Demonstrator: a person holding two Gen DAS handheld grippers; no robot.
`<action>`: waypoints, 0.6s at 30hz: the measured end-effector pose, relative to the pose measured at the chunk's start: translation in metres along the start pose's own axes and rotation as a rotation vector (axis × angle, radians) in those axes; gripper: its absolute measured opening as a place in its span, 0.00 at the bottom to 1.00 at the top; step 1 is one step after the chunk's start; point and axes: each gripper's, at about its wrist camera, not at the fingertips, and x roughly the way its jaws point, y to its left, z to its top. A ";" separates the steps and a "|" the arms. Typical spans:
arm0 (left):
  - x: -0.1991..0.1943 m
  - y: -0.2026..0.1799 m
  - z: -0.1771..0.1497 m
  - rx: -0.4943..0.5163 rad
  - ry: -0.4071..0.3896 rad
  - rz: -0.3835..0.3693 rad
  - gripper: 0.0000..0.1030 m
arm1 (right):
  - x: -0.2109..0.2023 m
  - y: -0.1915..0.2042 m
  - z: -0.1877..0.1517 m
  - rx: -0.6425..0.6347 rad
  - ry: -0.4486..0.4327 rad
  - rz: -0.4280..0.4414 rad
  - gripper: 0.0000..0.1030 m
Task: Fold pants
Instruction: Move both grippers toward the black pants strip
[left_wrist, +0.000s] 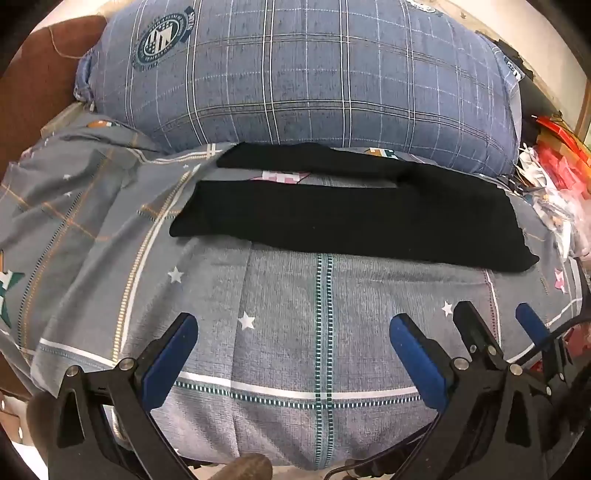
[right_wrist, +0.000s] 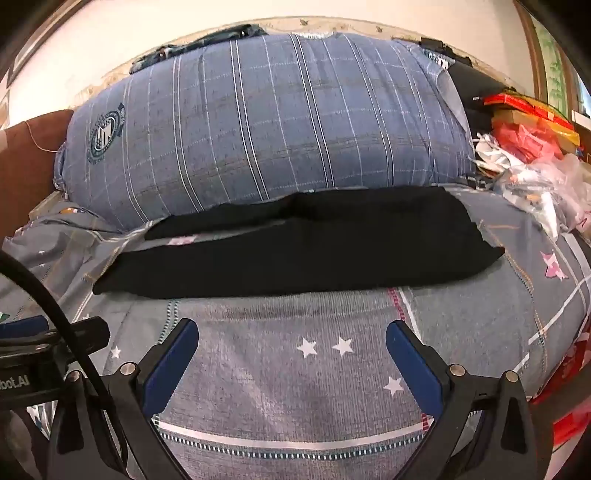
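Black pants (left_wrist: 343, 218) lie flat across the grey star-patterned bedsheet (left_wrist: 288, 314), legs pointing left with a gap between them, waist at the right. They also show in the right wrist view (right_wrist: 306, 251). My left gripper (left_wrist: 293, 332) is open and empty, hovering over the sheet short of the pants' near edge. My right gripper (right_wrist: 291, 339) is open and empty, likewise short of the near edge. The right gripper's fingers (left_wrist: 476, 328) show at the right of the left wrist view.
A big blue checked pillow (left_wrist: 303, 74) lies right behind the pants. A brown headboard (left_wrist: 33, 81) is at the left. A pile of plastic bags and red boxes (right_wrist: 532, 155) sits at the right of the bed. A black cable (right_wrist: 55, 325) crosses the right wrist view.
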 end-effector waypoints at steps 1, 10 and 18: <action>0.002 0.000 -0.002 -0.002 0.006 0.000 1.00 | 0.002 0.000 -0.001 0.002 0.006 -0.003 1.00; 0.027 0.008 -0.008 -0.052 0.116 -0.022 1.00 | 0.018 0.006 -0.011 -0.039 0.086 -0.028 1.00; 0.036 0.028 -0.010 -0.095 0.116 0.058 1.00 | 0.025 -0.001 -0.015 0.007 0.110 -0.028 1.00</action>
